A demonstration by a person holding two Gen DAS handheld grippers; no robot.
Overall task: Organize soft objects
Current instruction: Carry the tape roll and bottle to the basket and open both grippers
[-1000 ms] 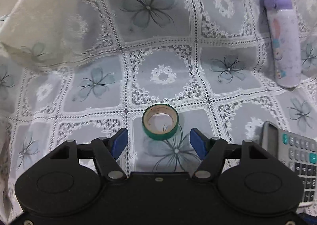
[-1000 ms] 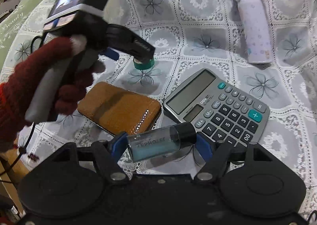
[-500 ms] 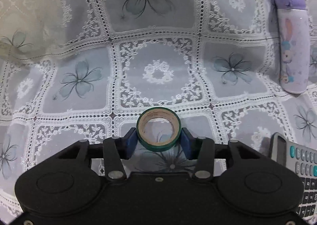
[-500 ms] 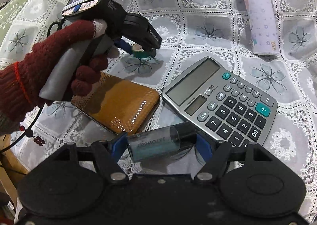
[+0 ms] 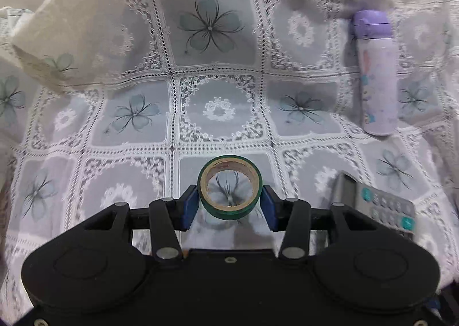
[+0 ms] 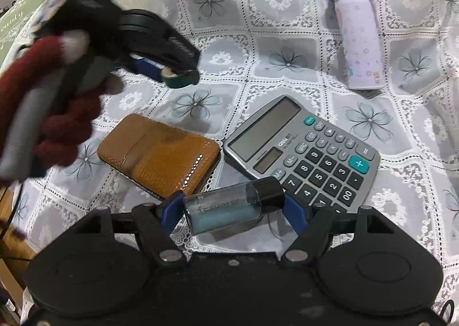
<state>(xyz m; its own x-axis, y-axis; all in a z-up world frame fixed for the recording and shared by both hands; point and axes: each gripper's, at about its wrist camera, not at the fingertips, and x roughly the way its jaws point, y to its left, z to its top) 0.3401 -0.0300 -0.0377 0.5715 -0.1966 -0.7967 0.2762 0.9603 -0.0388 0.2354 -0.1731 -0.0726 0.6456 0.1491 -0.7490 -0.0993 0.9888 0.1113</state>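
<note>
Tape roll (image 5: 229,191) upright, clamped between left gripper (image 5: 229,205) jaws, off cloth (image 5: 218,73)

Home setting, lace floral tablecloth (image 5: 218,108), kids' purple flask (image 6: 358,39), calculator (image 6: 304,148), tan wallet (image 6: 157,154), household bits

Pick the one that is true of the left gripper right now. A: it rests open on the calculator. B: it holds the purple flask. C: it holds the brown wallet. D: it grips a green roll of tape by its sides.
D: the left gripper has its blue pads pressed on both sides of the green tape roll, which the right wrist view shows lifted off the cloth.
</note>
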